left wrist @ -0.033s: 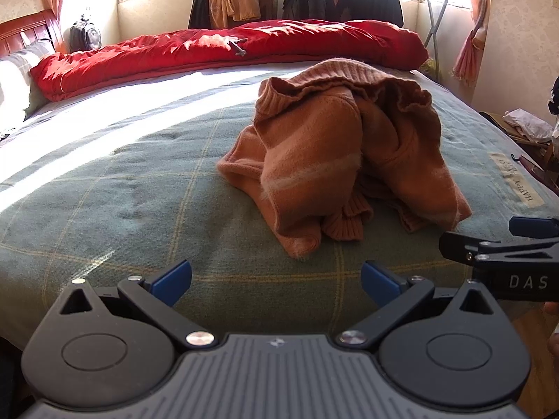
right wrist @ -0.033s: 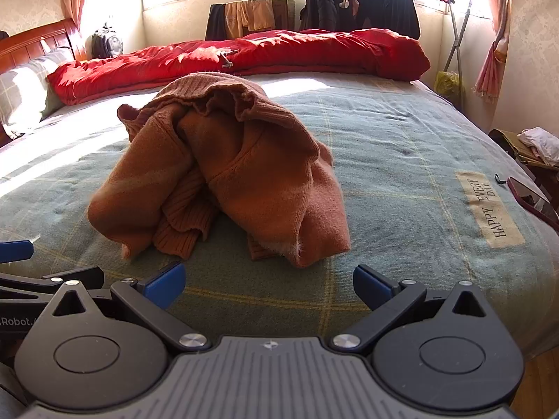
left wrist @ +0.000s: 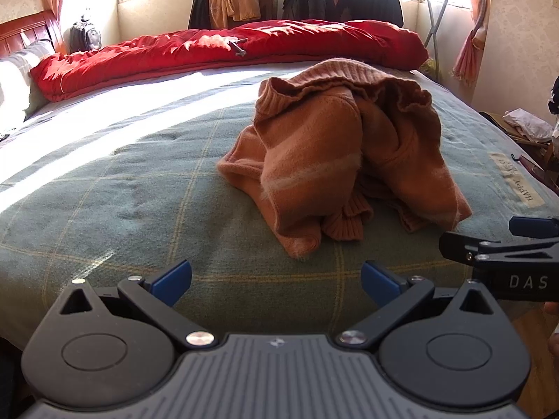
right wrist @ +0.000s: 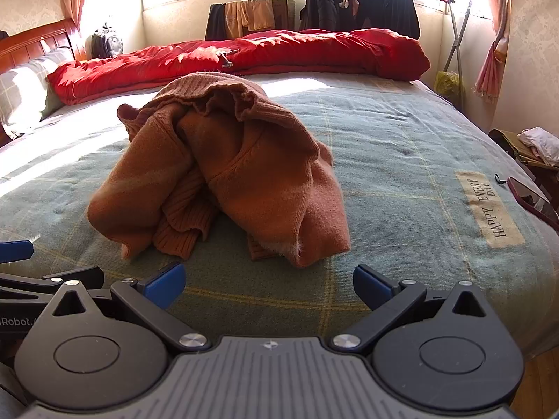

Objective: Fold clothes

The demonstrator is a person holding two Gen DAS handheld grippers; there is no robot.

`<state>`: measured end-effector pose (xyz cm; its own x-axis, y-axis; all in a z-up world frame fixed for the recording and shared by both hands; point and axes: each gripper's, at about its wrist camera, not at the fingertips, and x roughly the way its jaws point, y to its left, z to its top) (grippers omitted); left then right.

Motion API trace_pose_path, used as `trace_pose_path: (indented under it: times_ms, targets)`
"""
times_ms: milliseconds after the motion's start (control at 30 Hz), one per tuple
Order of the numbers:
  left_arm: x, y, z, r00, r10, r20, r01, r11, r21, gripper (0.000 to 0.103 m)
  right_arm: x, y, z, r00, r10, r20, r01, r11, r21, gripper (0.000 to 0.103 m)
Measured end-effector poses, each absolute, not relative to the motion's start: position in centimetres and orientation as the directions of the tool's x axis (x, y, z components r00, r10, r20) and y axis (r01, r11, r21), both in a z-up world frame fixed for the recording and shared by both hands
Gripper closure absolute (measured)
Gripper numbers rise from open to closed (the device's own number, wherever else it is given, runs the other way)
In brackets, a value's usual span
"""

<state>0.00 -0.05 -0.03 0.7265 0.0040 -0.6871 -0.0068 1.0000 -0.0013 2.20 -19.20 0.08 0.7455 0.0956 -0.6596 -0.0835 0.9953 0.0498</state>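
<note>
Spreading wide at the bottom of each view, both pairs of jaws stand released with nothing between their blue pads. The left gripper (left wrist: 276, 279) hangs over the near edge of the bed, bare grey-green checked bedspread (left wrist: 122, 192) showing through its gap. The right gripper (right wrist: 269, 281) does the same in its own view, and it also juts in from the right edge of the left view, close beside the left one.

Just beyond both gaps, in the middle of each frame, lies the crumpled rust-orange knitted sweater (left wrist: 335, 153) (right wrist: 227, 174), heaped in a mound with its ribbed hem on top and a ribbed cuff spilling toward the near edge. It touches neither gripper.

To the left of the sweater the bedspread runs flat and free to the sunlit strip at the frame's left. To its right, in the right view, open cover reaches a beige cloth label reading HAPPY EVERY DAY (right wrist: 489, 209) near the bed's side edge, with a dark red flat phone-like object (right wrist: 534, 202) just past it.

Across the upper frame a long rumpled red quilt (right wrist: 244, 59) lines the far edge.
</note>
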Motion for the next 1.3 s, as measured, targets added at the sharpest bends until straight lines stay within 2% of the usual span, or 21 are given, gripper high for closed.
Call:
trace_pose_path:
  times_ms: [1300]
  targets:
    - [0.08, -0.10, -0.13, 0.721, 0.013, -0.693, -0.011, 1.000, 0.007, 0.000, 2.55, -18.95, -0.31, 0.735, 0.090, -0.672, -0.084, 0.996, 0.042, 0.000]
